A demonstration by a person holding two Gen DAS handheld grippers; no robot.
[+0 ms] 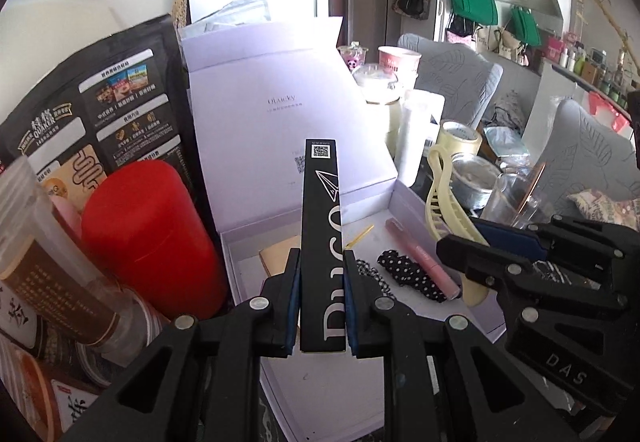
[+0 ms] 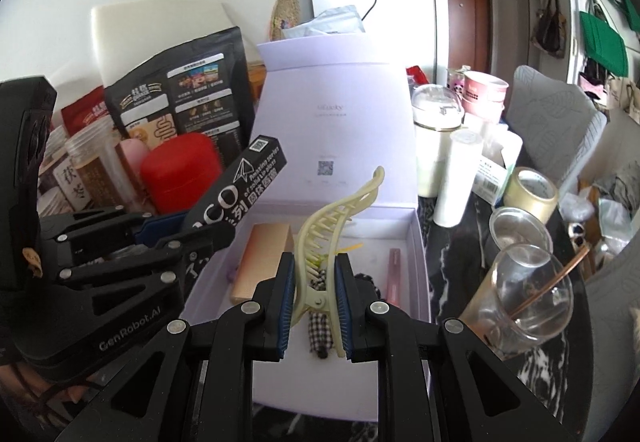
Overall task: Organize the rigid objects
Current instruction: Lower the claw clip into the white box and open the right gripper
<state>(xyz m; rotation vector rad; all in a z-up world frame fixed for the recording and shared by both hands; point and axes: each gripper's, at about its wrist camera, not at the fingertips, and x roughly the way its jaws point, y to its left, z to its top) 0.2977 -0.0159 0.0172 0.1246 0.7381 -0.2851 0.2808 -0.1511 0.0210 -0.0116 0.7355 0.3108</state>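
Two loaded grippers above an open lavender gift box (image 2: 416,238), the landmark for every position below. The step in hand appears to be placing both rigid items inside it. To do it well, bring each item down over a bare patch of the box floor: centre-left of the pink lip-gloss tube (image 2: 394,274), behind the checked fabric scrunchie (image 2: 320,326) and right of the tan card box (image 2: 262,262). Lay the long pieces flat and parallel to the box walls, one hand at a time, so the two tools, already close together over the box, do not collide.

Left gripper (image 1: 322,306): clenched on a long black lip-gloss carton (image 1: 322,226), blue pads pressing its two long sides; the carton juts forward over the box's near-left part.

Right gripper (image 2: 316,306): clamped on the hinge end of a pale yellow hair claw clip (image 2: 332,217), whose curved toothed jaws rise above the box's centre. Neither item touches the box floor.
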